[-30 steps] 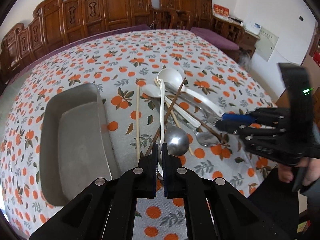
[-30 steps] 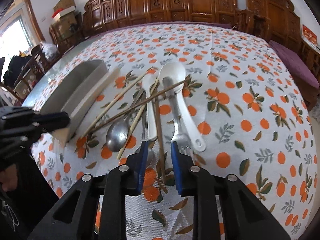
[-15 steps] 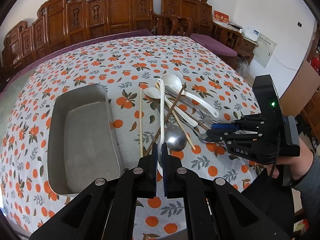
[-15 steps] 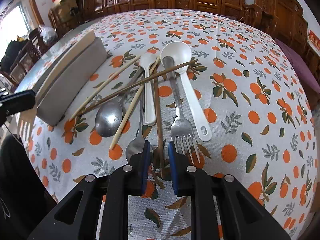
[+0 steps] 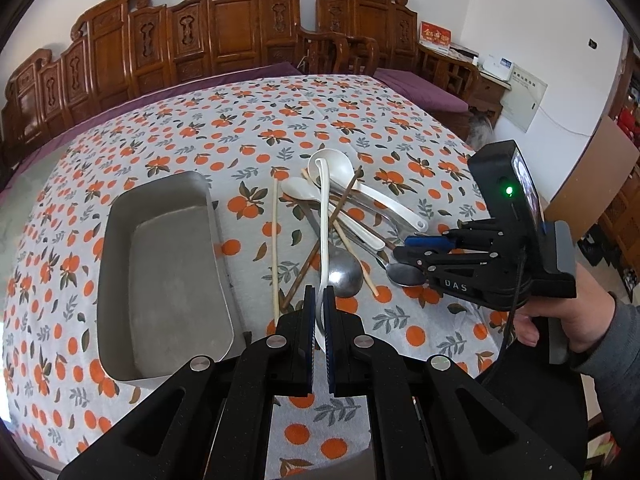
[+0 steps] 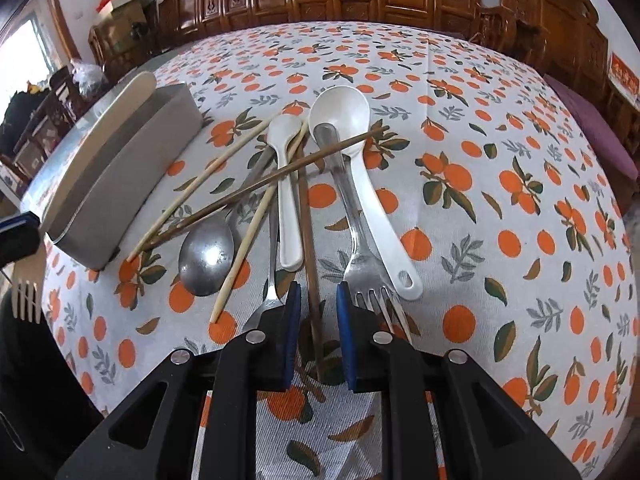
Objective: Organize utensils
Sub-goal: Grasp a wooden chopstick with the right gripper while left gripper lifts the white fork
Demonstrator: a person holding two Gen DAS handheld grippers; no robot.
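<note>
A pile of utensils lies on the orange-print tablecloth: a large white ladle (image 6: 352, 140), a small white spoon (image 6: 286, 184), a metal spoon (image 6: 206, 254), a metal fork (image 6: 370, 280) and pale and dark chopsticks (image 6: 308, 240). My left gripper (image 5: 319, 322) is shut on a white fork (image 5: 325, 236), held above the table; its tines show at the left edge of the right wrist view (image 6: 26, 300). My right gripper (image 6: 316, 304) is open, its fingers either side of a dark chopstick, low over the pile. It also shows in the left wrist view (image 5: 408, 246).
A grey metal tray (image 5: 160, 264) stands empty left of the pile, seen side-on in the right wrist view (image 6: 120, 168). Carved wooden chairs (image 5: 224, 40) line the far side of the table. The table's front edge is close to both grippers.
My left gripper has risen and pulled back with the white fork in it. My right gripper narrowed, then opened wider around the dark chopstick, staying low at the pile's near end.
</note>
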